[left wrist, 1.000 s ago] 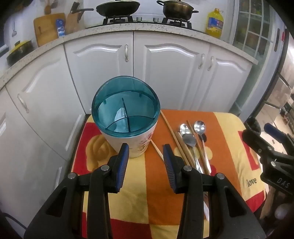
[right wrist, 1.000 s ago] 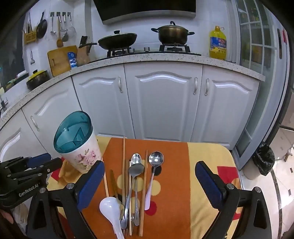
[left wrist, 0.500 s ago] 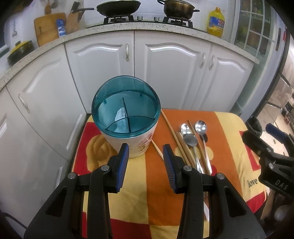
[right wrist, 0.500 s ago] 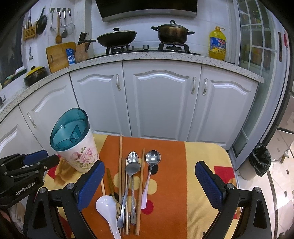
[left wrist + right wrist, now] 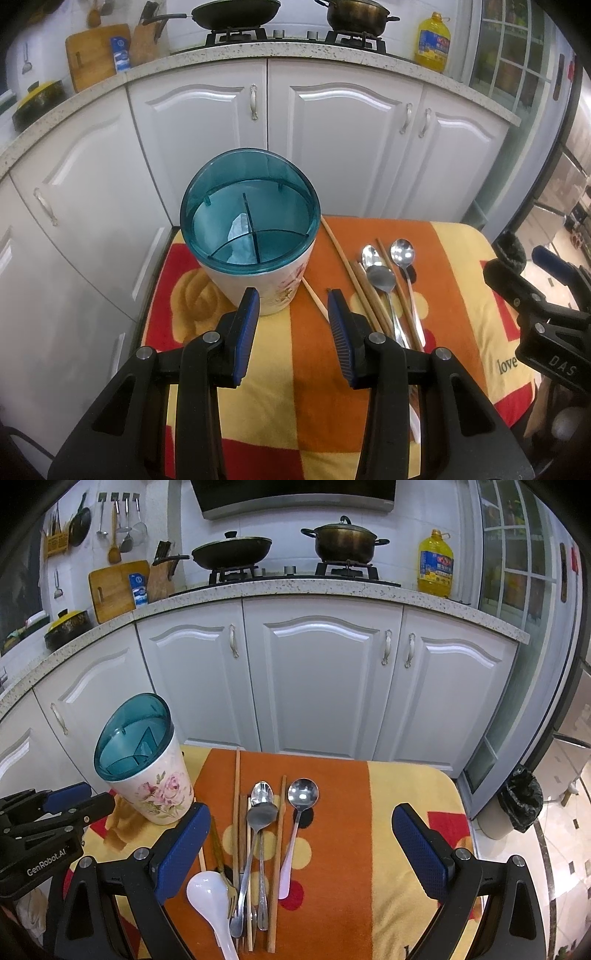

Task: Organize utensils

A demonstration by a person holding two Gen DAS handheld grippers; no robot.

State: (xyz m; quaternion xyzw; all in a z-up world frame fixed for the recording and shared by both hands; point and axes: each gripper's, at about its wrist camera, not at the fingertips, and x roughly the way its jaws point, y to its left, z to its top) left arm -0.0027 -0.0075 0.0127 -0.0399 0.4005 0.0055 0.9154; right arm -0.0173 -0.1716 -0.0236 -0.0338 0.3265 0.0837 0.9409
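Two grippers hang over the towel-covered table (image 5: 406, 794), both with fingers apart and holding nothing. The right gripper (image 5: 295, 843) is wide open above the pile of spoons (image 5: 263, 814), chopsticks (image 5: 236, 794) and a white ladle spoon (image 5: 207, 890) in the middle of the table. The left gripper (image 5: 291, 317) is partly open just beside the utensil holder (image 5: 251, 236) near the far left corner. I think the right one should come down on just one handle, squeeze it across, and keep clear of the others.
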